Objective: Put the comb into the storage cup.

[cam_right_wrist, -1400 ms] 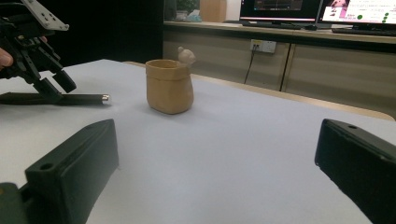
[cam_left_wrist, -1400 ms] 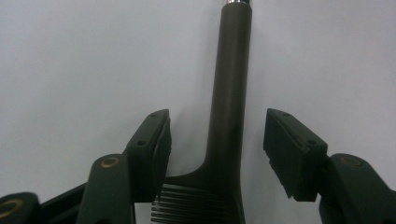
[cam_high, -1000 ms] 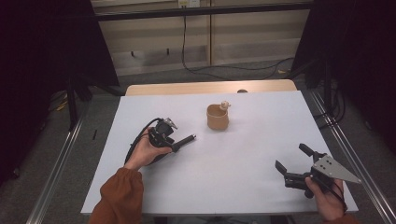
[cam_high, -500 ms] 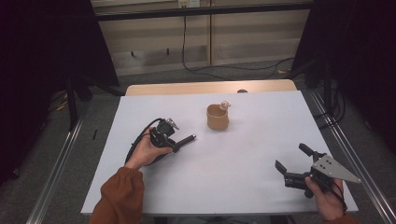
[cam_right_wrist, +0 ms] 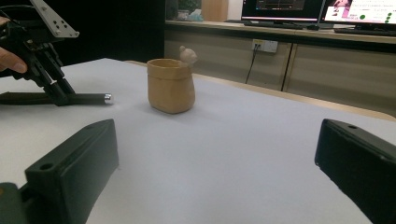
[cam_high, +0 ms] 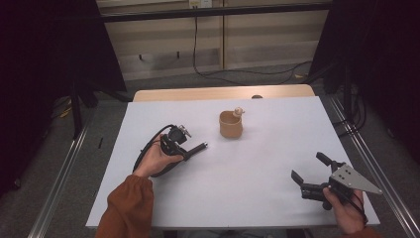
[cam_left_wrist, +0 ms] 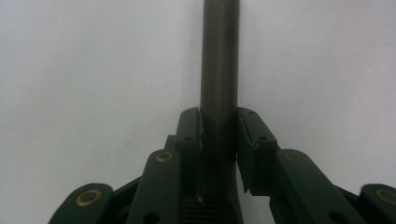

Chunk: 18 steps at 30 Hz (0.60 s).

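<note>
the left gripper has just been closing its jaws onto the dark pen between them, so square the pads before lifting it off the desk, while the right gripper waits with its jaws wide and empty.

We see the matte white rectangular tabletop evenly lit from overhead, its surroundings falling into darkness. Shadows are soft. Close up, the black plastic jaws blur, slightly grainy.
</note>
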Motion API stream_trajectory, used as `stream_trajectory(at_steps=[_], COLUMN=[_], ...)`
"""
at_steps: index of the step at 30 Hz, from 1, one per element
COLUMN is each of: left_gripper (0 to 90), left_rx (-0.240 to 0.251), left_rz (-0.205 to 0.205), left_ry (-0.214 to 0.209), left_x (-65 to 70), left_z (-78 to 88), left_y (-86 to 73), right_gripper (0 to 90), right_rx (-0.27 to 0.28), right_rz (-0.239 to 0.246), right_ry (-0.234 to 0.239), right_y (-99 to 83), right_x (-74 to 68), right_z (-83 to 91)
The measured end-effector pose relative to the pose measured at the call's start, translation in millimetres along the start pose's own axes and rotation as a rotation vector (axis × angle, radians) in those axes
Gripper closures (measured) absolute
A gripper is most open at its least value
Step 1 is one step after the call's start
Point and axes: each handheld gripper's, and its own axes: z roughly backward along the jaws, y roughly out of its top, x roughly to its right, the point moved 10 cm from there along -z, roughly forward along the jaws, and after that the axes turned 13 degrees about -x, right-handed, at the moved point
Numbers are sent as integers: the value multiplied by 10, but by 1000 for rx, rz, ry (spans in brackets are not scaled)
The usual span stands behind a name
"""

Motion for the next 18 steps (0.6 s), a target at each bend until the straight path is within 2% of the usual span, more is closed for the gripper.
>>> stream_trajectory(at_steps=[5, 6, 7, 8, 12, 13, 15, 17, 18], left_gripper=[728, 728, 728, 728, 727, 727, 728, 728, 728], left_rx=[-17, 1, -11, -19, 17, 3, -2, 1, 17], left_rz=[-38, -19, -36, -46, -7, -22, -21, -16, 5], left_ry=[22, 21, 34, 29, 15, 19, 20, 19, 15], left_x=[-4, 13, 0, -4, 6, -4, 1, 4, 11], left_z=[7, 0, 6, 11, 4, 10, 14, 15, 10], left_y=[-10, 8, -4, -12, 5, -7, -8, -8, 5], right_gripper=[0, 0, 0, 0, 0, 0, 0, 0, 0], right_rx=[0, 0, 0, 0, -3, -3, -5, -5, -4], right_rz=[-1, -1, -2, -2, 0, 0, 1, 2, 0], right_ry=[2, 1, -2, -2, 0, 0, -1, -1, -2], right_y=[0, -1, -2, -2, -6, -6, -8, -8, -7], right_x=[-3, 1, 4, 4, -1, -1, 0, 0, 1], right_z=[-2, -2, -1, -1, -2, -2, -3, 0, 1])
